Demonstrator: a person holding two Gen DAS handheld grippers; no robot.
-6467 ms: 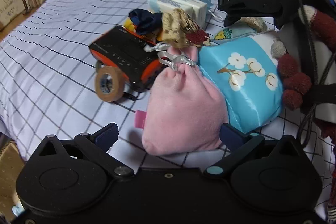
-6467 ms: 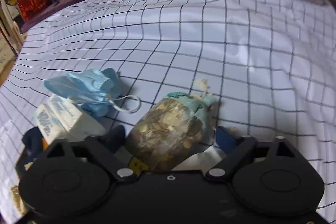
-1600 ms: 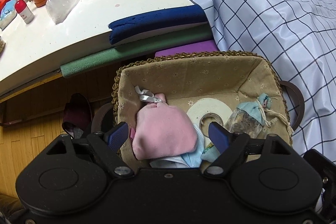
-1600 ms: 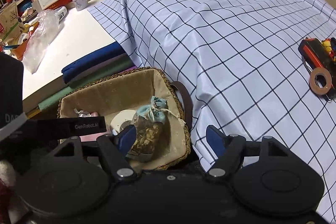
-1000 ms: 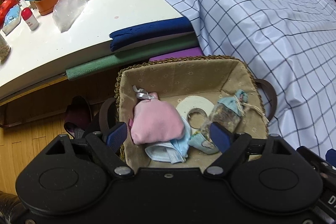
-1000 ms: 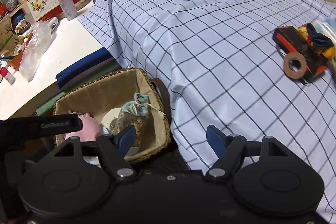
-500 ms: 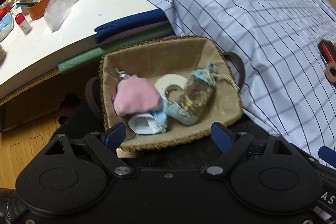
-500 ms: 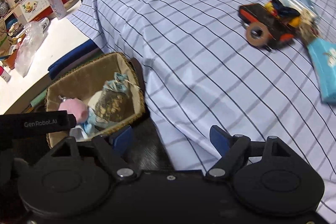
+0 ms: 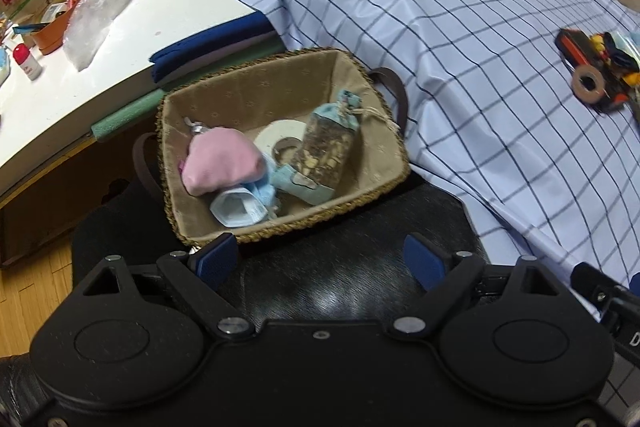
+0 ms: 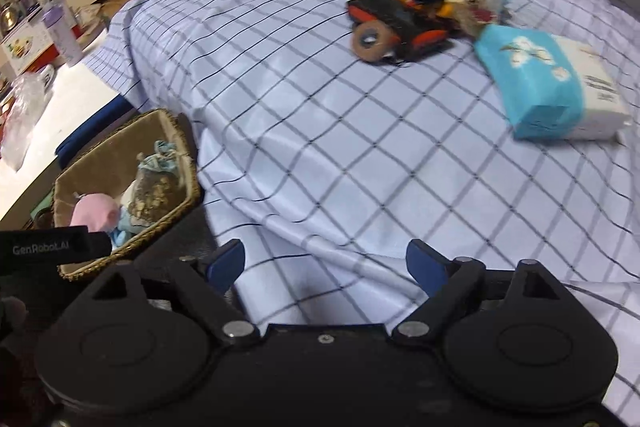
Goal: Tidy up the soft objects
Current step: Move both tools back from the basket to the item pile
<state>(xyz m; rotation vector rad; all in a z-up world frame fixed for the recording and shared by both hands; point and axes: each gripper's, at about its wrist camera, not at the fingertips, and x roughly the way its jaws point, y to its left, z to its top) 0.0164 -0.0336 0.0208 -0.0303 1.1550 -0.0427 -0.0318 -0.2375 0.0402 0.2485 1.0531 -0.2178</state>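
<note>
Both tools empty, left tool and right tool with jaws just opened wider; pink pouch and potpourri sachet lie in the basket; next I go for the blue tissue pack, well beyond the basket on the bed

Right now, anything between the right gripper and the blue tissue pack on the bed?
Nothing visible. The right gripper is open and empty over bare checked sheet; the tissue pack lies up and to the right, with the black-and-orange device off to its left, out of line.
</note>
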